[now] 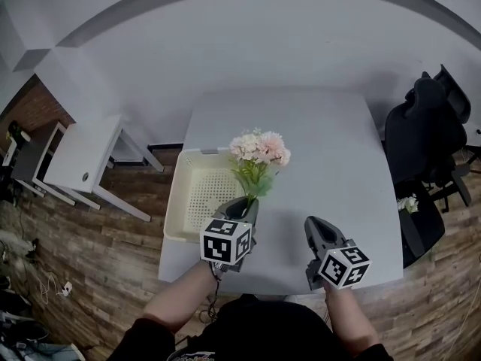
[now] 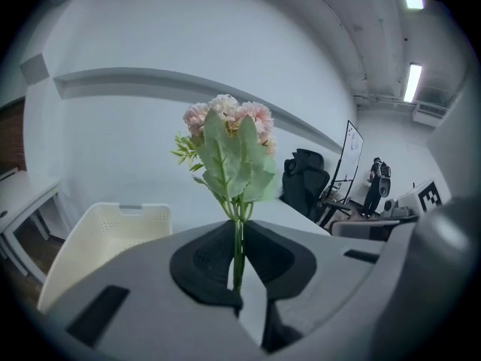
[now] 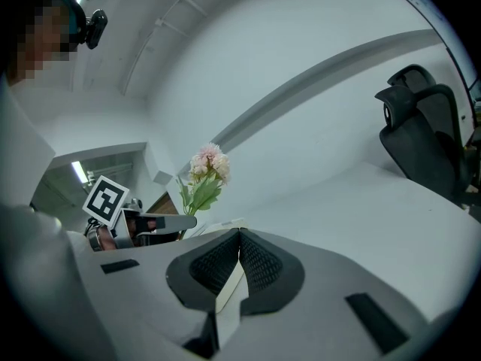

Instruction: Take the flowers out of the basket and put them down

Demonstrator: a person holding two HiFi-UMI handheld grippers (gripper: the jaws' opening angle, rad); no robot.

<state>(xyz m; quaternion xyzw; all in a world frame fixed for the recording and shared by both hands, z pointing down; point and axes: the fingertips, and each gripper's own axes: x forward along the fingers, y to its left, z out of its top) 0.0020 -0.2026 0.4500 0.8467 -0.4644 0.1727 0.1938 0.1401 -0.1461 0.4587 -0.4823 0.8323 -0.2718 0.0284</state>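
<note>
A bunch of pink and cream flowers (image 1: 259, 149) with green leaves stands upright on thin stems, held above the table at the right rim of the cream basket (image 1: 194, 194). My left gripper (image 1: 250, 201) is shut on the stems; in the left gripper view the stems (image 2: 238, 250) run between the closed black pads, with the blooms (image 2: 229, 119) above. My right gripper (image 1: 310, 222) hovers over the table to the right, shut with nothing in it; its pads meet in the right gripper view (image 3: 239, 256), where the flowers (image 3: 207, 164) show at the left.
The white table (image 1: 323, 156) extends to the right of and behind the basket. A small white side table (image 1: 83, 156) stands at the left on the wooden floor. A black office chair (image 1: 432, 138) sits off the table's right edge.
</note>
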